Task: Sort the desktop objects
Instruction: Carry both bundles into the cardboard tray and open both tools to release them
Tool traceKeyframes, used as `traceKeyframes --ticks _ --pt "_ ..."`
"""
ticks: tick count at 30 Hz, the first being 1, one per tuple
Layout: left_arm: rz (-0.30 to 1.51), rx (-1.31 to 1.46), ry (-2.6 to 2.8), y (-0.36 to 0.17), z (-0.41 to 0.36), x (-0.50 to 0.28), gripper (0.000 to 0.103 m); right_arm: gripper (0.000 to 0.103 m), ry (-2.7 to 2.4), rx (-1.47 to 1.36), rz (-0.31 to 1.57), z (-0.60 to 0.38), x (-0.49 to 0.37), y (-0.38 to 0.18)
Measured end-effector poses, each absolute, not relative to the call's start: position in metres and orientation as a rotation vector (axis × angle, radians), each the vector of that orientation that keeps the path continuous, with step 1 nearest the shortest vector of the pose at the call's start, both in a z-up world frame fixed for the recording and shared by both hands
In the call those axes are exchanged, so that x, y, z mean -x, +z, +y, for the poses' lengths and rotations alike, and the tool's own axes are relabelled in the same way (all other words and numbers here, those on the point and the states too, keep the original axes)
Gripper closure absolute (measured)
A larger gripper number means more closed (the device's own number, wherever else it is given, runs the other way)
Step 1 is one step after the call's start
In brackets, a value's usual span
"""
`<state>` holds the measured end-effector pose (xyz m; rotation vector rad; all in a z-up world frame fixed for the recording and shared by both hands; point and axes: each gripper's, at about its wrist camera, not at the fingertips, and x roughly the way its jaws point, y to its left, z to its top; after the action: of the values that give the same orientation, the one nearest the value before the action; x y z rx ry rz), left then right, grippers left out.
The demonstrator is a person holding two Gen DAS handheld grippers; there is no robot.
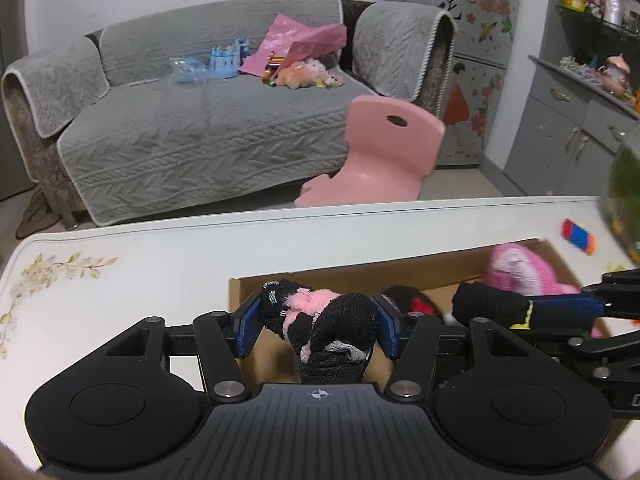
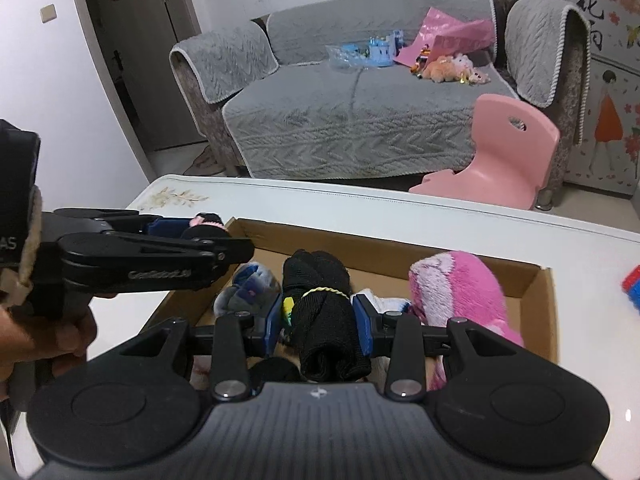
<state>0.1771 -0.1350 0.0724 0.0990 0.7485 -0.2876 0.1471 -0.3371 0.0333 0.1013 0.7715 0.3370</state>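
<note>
Both cameras sit just behind their own fingers, tilted down across the white table toward the grey sofa at twelve o'clock. The left wrist view hangs close over the cardboard box at its near left corner. The right wrist view looks from further right. Both share box, sofa and the pink chair at one o'clock.
</note>
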Motion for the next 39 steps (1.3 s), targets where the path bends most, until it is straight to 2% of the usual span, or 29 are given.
traceKeyframes --ticks 7,14,17,18,20,21,23,28,31,34,39 --pt "0.758 -0.074 -0.265 0.058 -0.124 -0.189 0.039 0.068 0.355 -0.071 0.768 -0.322 -0.163 0.029" --pt "0.750 -0.143 -0.278 0.050 -0.145 -0.190 0.038 0.068 0.296 0.002 0.763 -0.314 -0.168 0.020" --pt "0.755 -0.156 -0.285 0.044 -0.151 -0.190 0.035 0.068 0.291 0.013 0.764 -0.310 -0.170 0.016" --pt "0.762 -0.177 -0.275 0.041 -0.153 -0.191 0.027 0.068 0.292 0.023 0.769 -0.307 -0.170 0.015" --pt "0.769 -0.181 -0.268 0.038 -0.150 -0.191 0.023 0.067 0.279 0.051 0.771 -0.303 -0.169 0.013" --pt "0.769 -0.167 -0.274 0.039 -0.148 -0.190 0.023 0.065 0.276 0.056 0.770 -0.303 -0.169 0.012" --pt "0.758 -0.166 -0.279 0.044 -0.146 -0.185 0.022 0.054 0.269 0.051 0.759 -0.306 -0.166 0.013" --pt "0.732 -0.161 -0.286 0.064 -0.141 -0.171 0.016 0.052 0.261 0.038 0.733 -0.311 -0.162 0.023" --pt "0.711 -0.154 -0.303 0.079 -0.136 -0.153 0.010 0.042 0.265 0.033 0.707 -0.314 -0.153 0.036" --pt "0.675 -0.150 -0.333 0.096 -0.130 -0.120 0.006 0.040 0.269 0.019 0.668 -0.322 -0.135 0.052" --pt "0.641 -0.122 -0.372 0.106 -0.114 -0.060 0.004 0.027 0.314 -0.007 0.620 -0.340 -0.088 0.074"
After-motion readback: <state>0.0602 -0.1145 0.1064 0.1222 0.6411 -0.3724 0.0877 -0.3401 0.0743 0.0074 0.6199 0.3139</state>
